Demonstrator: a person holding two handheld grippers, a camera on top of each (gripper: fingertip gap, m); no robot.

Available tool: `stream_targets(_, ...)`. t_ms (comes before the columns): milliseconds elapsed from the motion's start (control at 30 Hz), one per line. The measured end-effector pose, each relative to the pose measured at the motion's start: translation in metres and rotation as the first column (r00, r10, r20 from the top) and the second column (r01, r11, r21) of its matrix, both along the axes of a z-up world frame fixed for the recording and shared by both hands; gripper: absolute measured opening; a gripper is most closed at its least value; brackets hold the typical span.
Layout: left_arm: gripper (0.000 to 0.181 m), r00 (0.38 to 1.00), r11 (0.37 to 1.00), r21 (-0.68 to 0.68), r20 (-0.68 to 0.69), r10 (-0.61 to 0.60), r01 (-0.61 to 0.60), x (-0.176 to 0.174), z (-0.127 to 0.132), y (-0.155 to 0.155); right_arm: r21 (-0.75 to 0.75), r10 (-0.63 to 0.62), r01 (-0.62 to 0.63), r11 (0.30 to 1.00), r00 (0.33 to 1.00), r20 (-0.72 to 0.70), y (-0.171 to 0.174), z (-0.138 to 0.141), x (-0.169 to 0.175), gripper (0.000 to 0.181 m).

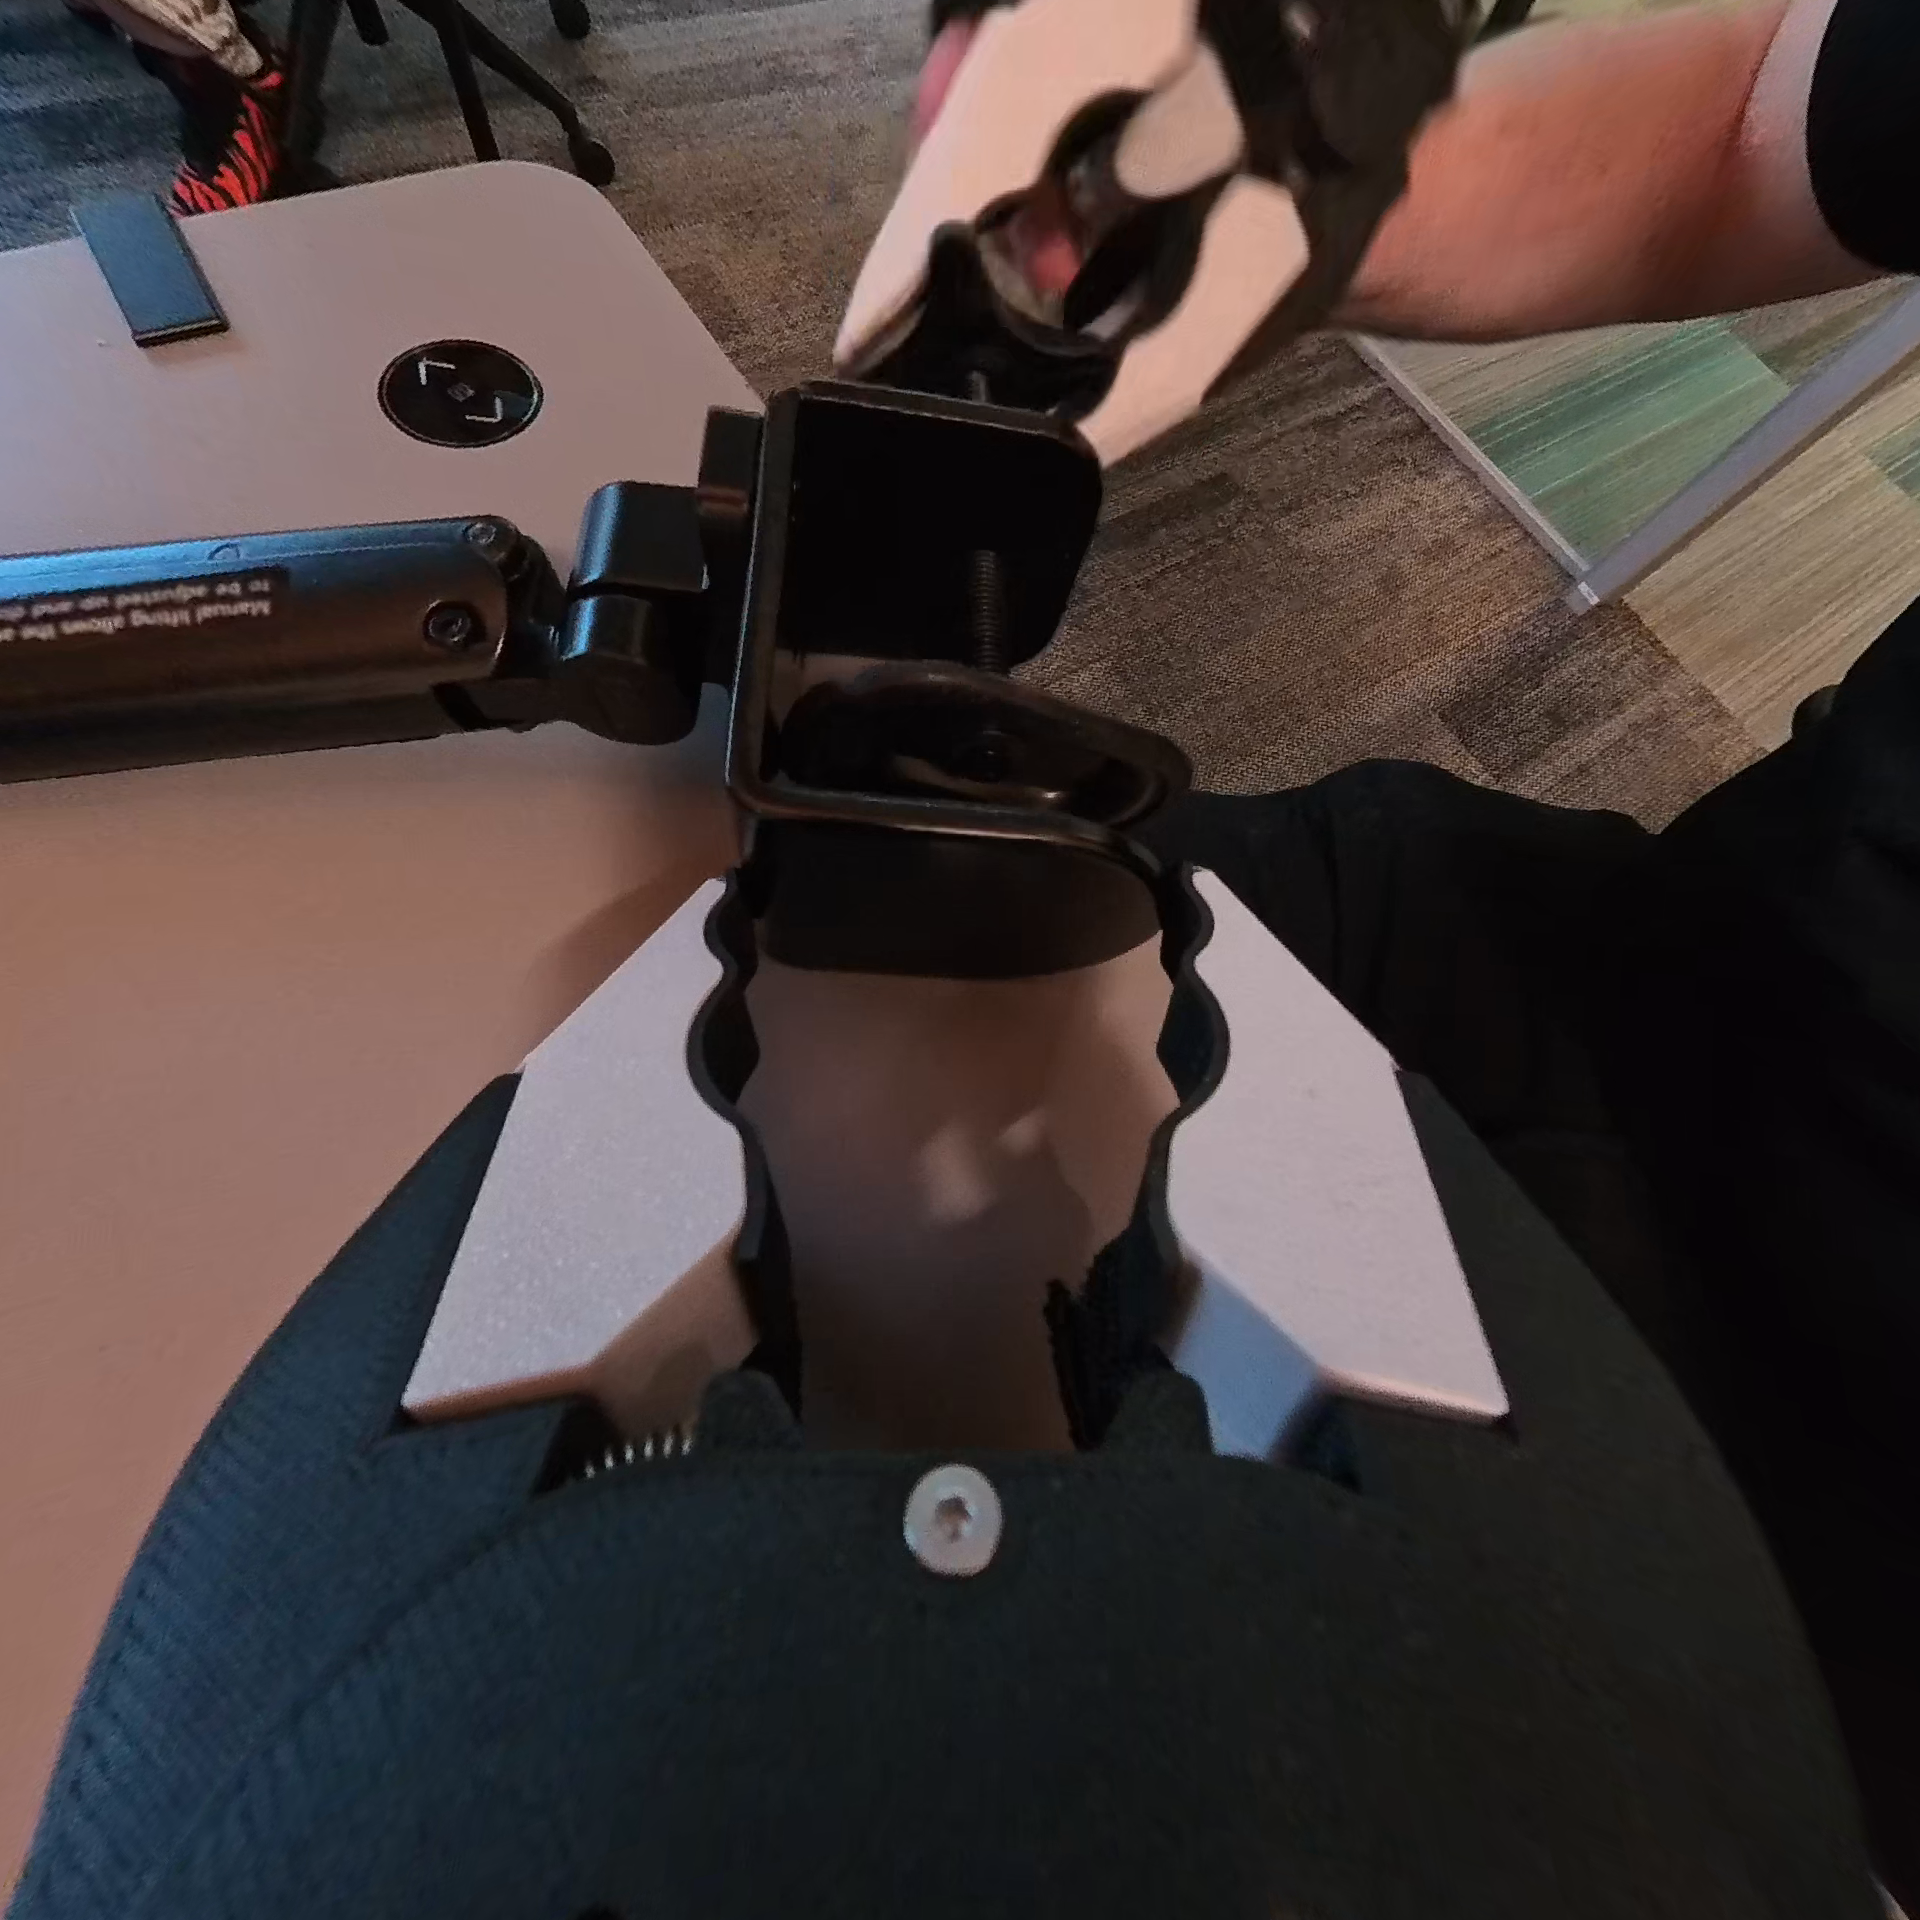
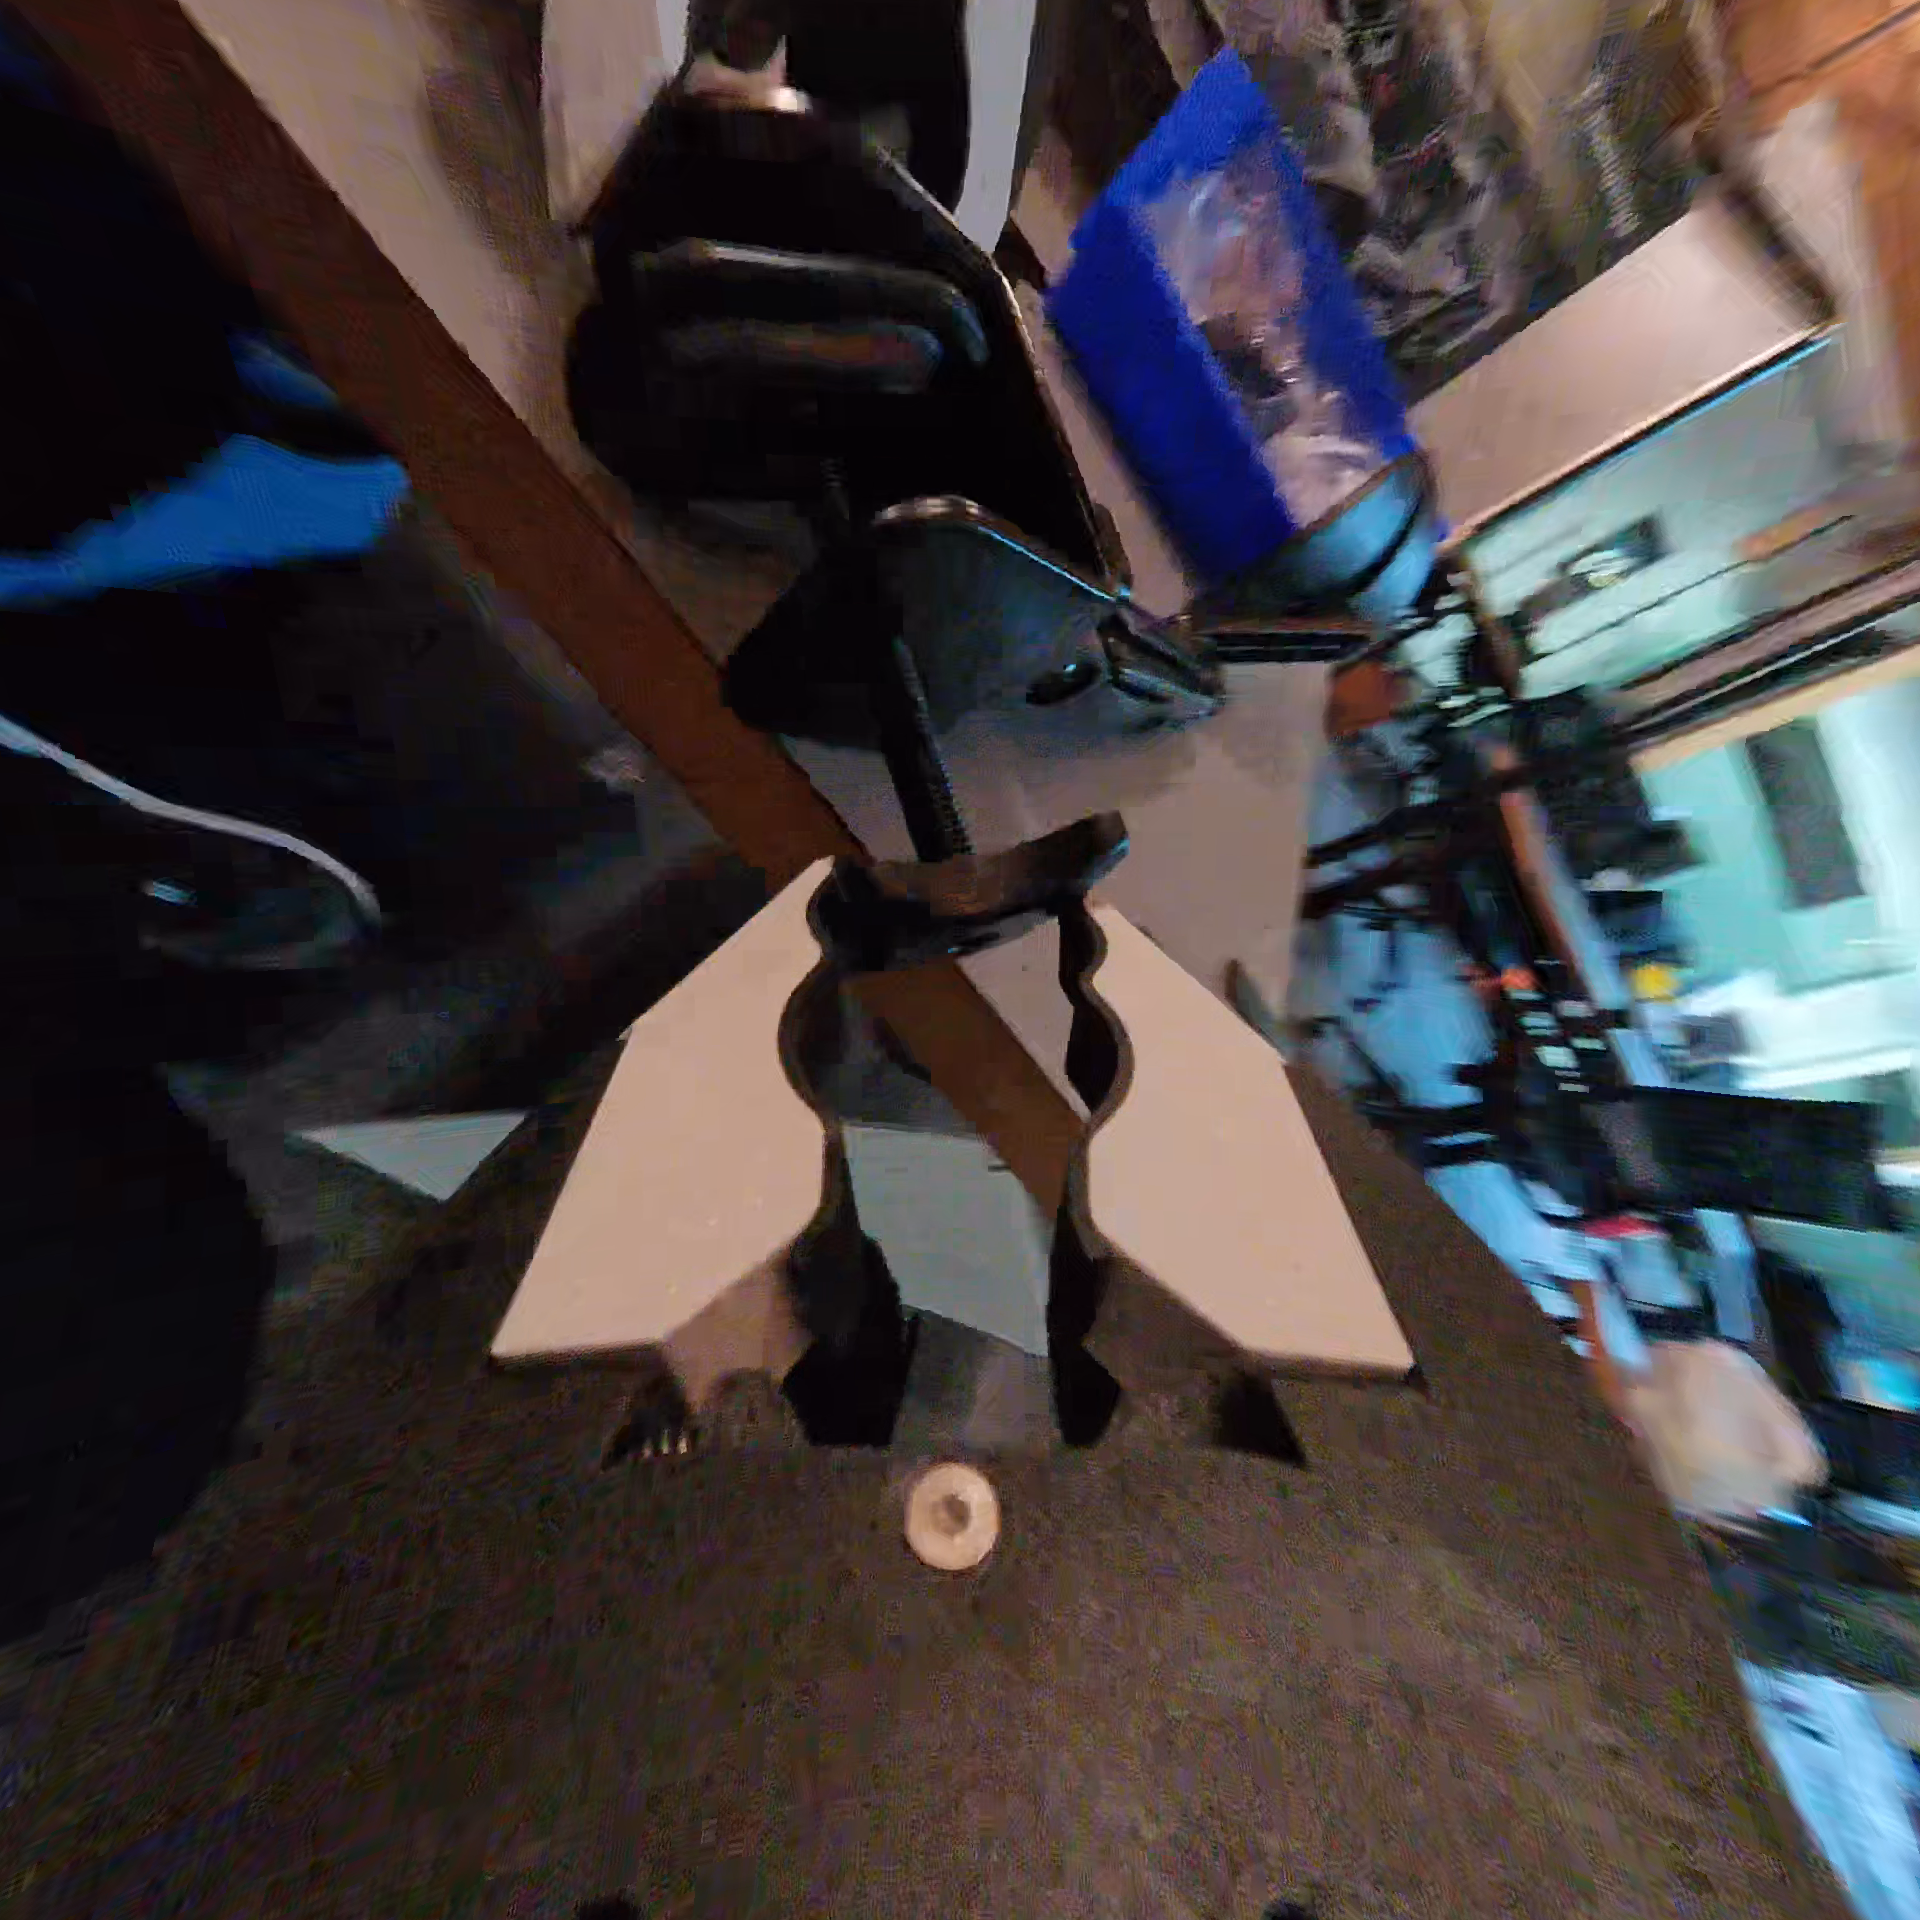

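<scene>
A black C-clamp [image 1: 914, 520] sits at the edge of the pale table [image 1: 260, 935], joined to a black jointed arm [image 1: 260, 634] lying on the tabletop. My left gripper [image 1: 961, 899] is shut on the clamp's near plate, one finger on each side. A threaded screw [image 1: 987, 613] runs through the clamp to a pressure disc [image 1: 987, 748]. My right gripper [image 1: 997, 343] comes in from the far side. In the right wrist view it [image 2: 956, 914] is shut on the screw's knob [image 2: 966, 883], below the screw [image 2: 925, 748] and the table's brown edge [image 2: 468, 447].
A round black sticker [image 1: 460, 393] and a dark flat strip [image 1: 145, 275] lie on the table. Chair legs [image 1: 499, 94] stand on the carpet [image 1: 1351, 582] beyond. A person's forearm [image 1: 1610, 177] holds the right gripper. A blue bin [image 2: 1195, 343] shows behind the clamp.
</scene>
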State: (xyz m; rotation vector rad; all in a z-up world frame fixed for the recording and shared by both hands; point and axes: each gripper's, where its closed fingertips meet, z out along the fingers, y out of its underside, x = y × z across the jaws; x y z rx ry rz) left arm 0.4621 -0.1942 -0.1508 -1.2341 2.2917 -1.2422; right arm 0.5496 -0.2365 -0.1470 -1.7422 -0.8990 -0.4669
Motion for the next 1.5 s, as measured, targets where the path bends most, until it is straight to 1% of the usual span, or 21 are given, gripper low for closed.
stream_targets(33, 0.080, 1.000, 1.000, -0.001, -0.001, -0.002, 0.002, 0.000, 0.000, 0.000, 0.032, -0.020, 0.019, 0.999, 0.999, 0.036, 0.001, 0.005, -0.001, 0.037)
stream_targets(167, 0.080, 1.000, 1.000, -0.002, -0.001, -0.006, 0.006, 0.000, 0.000, -0.001, -0.008, 0.035, -0.041, 0.999, 0.930, -0.366, -0.007, -0.001, -0.003, 0.050)
stream_targets(267, 0.080, 1.000, 1.000, -0.003, -0.001, -0.008, 0.008, -0.001, 0.000, -0.001, -0.127, -0.004, -0.151, 0.980, 0.625, -0.780, -0.014, -0.004, -0.006, 0.065)
stream_targets(333, 0.079, 1.000, 1.000, -0.003, -0.001, -0.007, 0.007, -0.001, 0.000, -0.001, -0.206, -0.087, -0.280, 0.938, 0.384, -0.919, -0.016, -0.009, -0.016, 0.065)
stream_targets(400, 0.080, 1.000, 1.000, -0.003, -0.002, -0.007, 0.007, -0.001, 0.000, -0.001, -0.106, -0.071, -0.402, 0.909, 0.100, -0.992, -0.019, 0.013, -0.019, 0.057)
stream_targets(500, 0.080, 1.000, 1.000, -0.003, -0.001, -0.007, 0.007, -0.001, 0.000, -0.001, -0.119, -0.150, -0.487, 0.865, -0.024, -0.988, -0.019, 0.018, -0.019, 0.060)
stream_targets(600, 0.080, 1.000, 1.000, -0.003, -0.002, -0.007, 0.007, -0.001, 0.000, 0.000, -0.182, -0.220, -0.487, 0.855, -0.022, -0.975, -0.010, 0.012, -0.024, 0.045)
stream_targets(700, 0.080, 1.000, 1.000, -0.001, -0.001, -0.006, 0.006, -0.001, 0.000, 0.000, -0.211, -0.185, -0.442, 0.872, 0.101, -0.978, -0.006, 0.007, -0.022, 0.038)
stream_targets(800, 0.079, 1.000, 1.000, -0.004, -0.002, -0.008, 0.008, -0.001, 0.000, 0.000, -0.222, -0.050, -0.296, 0.929, 0.493, -0.869, -0.004, 0.001, -0.020, 0.035)
stream_targets(833, 0.079, 1.000, 1.000, -0.003, -0.002, -0.008, 0.008, -0.001, 0.000, 0.000, -0.178, 0.011, -0.182, 0.967, 0.730, -0.684, -0.001, -0.002, -0.016, 0.035)
stream_targets(867, 0.079, 1.000, 1.000, -0.005, -0.003, -0.008, 0.008, -0.001, 0.000, 0.000, -0.080, 0.038, -0.070, 0.994, 0.936, -0.351, 0.002, -0.003, -0.009, 0.036)
stream_targets(900, 0.080, 1.000, 1.000, -0.003, -0.002, -0.008, 0.008, -0.001, 0.000, 0.000, 0.007, 0.024, -0.024, 1.000, 0.998, -0.054, 0.002, -0.001, -0.004, 0.038)
stream_targets(933, 0.080, 1.000, 1.000, -0.001, -0.001, -0.008, 0.008, -0.001, 0.000, 0.000, 0.059, 0.000, -0.005, 0.998, 0.997, 0.071, 0.003, 0.003, -0.003, 0.038)
stream_targets(1000, 0.080, 1.000, 1.000, -0.002, -0.001, -0.010, 0.010, -0.002, 0.000, 0.000, 0.099, 0.011, -0.016, 0.995, 0.998, 0.058, 0.003, 0.005, -0.004, 0.038)
stream_targets(1100, 0.080, 1.000, 1.000, -0.002, -0.001, -0.009, 0.009, -0.001, 0.000, 0.000, 0.011, 0.032, -0.030, 0.999, 0.947, -0.318, -0.006, -0.001, -0.002, 0.061)
stream_targets(1167, 0.080, 1.000, 1.000, -0.003, -0.002, -0.009, 0.009, -0.001, 0.000, 0.000, -0.108, 0.021, -0.118, 0.987, 0.762, -0.647, -0.013, -0.005, -0.004, 0.070)
stream_targets(1233, 0.080, 1.000, 1.000, -0.003, -0.002, -0.009, 0.009, -0.001, 0.000, 0.000, -0.176, -0.042, -0.243, 0.954, 0.474, -0.879, -0.016, -0.006, -0.010, 0.073)
stream_targets(1300, 0.080, 1.000, 1.000, -0.002, -0.002, -0.009, 0.009, -0.001, 0.000, 0.000, -0.171, -0.116, -0.342, 0.924, 0.177, -0.977, -0.014, 0.002, -0.013, 0.064)
stream_targets(1367, 0.080, 1.000, 1.000, -0.003, -0.002, -0.009, 0.009, -0.001, 0.000, 0.000, -0.088, -0.109, -0.399, 0.913, -0.032, -0.993, -0.010, 0.017, -0.009, 0.054)
stream_targets(1433, 0.080, 1.000, 1.000, -0.002, -0.002, -0.009, 0.009, -0.001, 0.000, 0.000, -0.117, -0.160, -0.469, 0.876, -0.052, -0.986, -0.008, 0.015, -0.017, 0.046)
stream_targets(1500, 0.080, 1.000, 1.000, -0.002, -0.002, -0.009, 0.009, -0.001, 0.000, 0.000, -0.190, -0.195, -0.524, 0.830, 0.045, -0.980, -0.010, 0.004, -0.033, 0.037)
